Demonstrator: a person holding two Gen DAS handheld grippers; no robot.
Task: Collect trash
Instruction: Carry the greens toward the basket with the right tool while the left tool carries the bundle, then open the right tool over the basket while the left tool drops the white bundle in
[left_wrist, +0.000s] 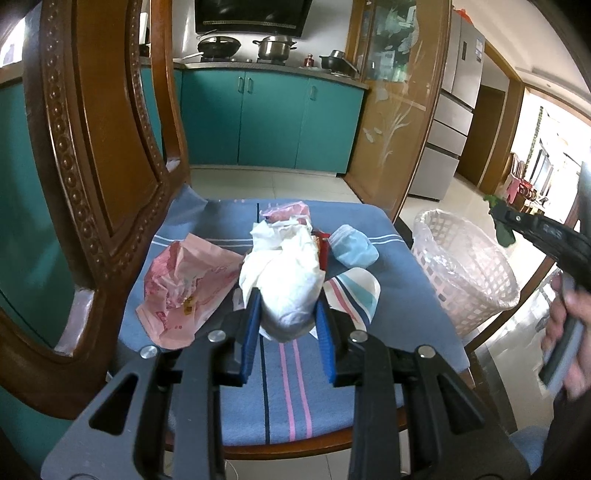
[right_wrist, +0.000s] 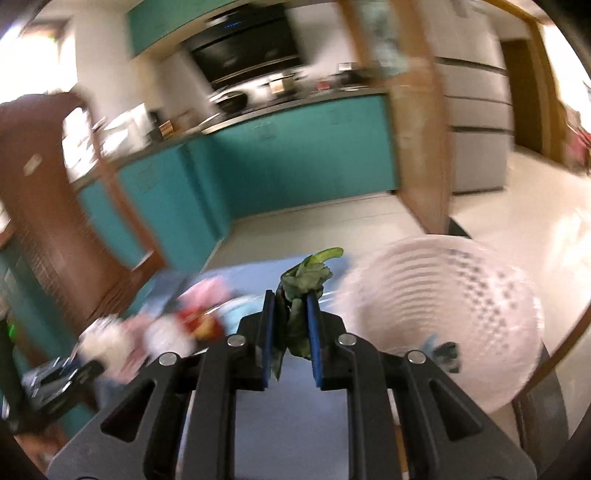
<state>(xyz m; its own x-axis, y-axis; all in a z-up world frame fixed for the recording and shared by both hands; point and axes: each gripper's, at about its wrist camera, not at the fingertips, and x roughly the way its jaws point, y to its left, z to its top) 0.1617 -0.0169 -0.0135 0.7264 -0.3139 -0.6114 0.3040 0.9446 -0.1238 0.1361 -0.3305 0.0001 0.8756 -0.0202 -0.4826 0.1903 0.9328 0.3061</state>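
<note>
While right gripper (right_wrist: 290, 317) pinches the wilted leaf (right_wrist: 304, 280), clamp left gripper (left_wrist: 286, 314) fully on tissue wad (left_wrist: 284, 280) at the cushion's (left_wrist: 406, 295) front edge before lifting toward basket (left_wrist: 469, 273).

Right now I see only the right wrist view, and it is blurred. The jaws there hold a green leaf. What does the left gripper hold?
Observer: The left gripper has its jaws closed on a white tissue wad, which lies on the blue striped cushion of a chair.
Operator: What other trash is beside it?
Observer: A pink plastic bag lies on its left and a blue face mask on its right.
</note>
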